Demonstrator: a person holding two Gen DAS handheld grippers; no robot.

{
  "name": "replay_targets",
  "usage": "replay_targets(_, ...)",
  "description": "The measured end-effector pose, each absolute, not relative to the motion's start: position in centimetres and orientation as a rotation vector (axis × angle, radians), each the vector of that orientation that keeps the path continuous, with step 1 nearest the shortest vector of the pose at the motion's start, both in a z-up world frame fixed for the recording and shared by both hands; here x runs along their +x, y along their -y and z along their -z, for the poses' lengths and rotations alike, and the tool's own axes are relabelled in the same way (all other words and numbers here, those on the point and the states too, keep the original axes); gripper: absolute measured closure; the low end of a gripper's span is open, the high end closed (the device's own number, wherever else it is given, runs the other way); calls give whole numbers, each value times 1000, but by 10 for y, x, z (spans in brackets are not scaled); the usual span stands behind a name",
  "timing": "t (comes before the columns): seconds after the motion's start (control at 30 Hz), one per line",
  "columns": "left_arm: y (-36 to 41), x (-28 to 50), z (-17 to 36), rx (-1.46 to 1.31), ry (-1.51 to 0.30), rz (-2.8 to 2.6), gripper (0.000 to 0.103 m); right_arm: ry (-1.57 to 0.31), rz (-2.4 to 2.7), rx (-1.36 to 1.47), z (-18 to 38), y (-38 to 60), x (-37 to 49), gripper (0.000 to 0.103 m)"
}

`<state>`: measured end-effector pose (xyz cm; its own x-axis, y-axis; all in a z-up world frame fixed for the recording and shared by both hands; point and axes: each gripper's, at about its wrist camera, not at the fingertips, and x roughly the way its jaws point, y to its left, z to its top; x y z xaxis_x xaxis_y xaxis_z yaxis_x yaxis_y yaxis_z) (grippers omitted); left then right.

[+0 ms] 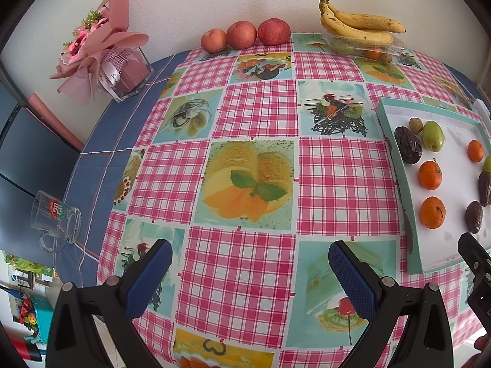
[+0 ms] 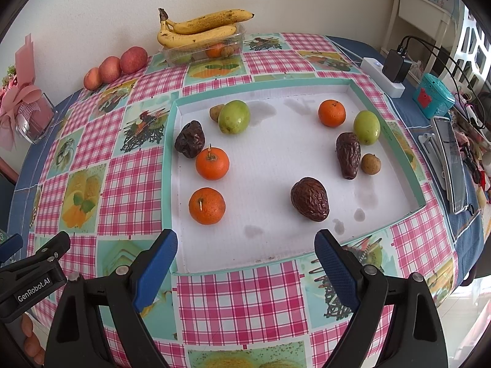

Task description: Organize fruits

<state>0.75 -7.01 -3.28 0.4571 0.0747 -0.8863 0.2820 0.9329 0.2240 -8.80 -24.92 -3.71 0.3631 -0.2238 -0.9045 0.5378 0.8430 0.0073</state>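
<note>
Right gripper (image 2: 245,263) spread wide and empty at the near rim of the tray (image 2: 420,196); fruits lie inside, the nearest orange (image 2: 207,206) just ahead-left. Left gripper (image 1: 250,266) likewise agape over bare tablecloth (image 1: 257,110), tray well to its right. Fruit inside the clear container (image 2: 202,50) under the bananas (image 2: 199,29) is indistinct.

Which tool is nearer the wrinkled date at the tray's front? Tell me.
Right. The right tool sits open at the tray's front edge, facing the date. The left tool hovers open over the tablecloth, left of the tray.
</note>
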Motion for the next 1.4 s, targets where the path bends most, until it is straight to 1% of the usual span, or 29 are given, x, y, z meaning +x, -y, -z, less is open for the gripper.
replay_targets(1.4,67,7,30,350,-1094,125,0,-1111,495,320,39,248,-86,12)
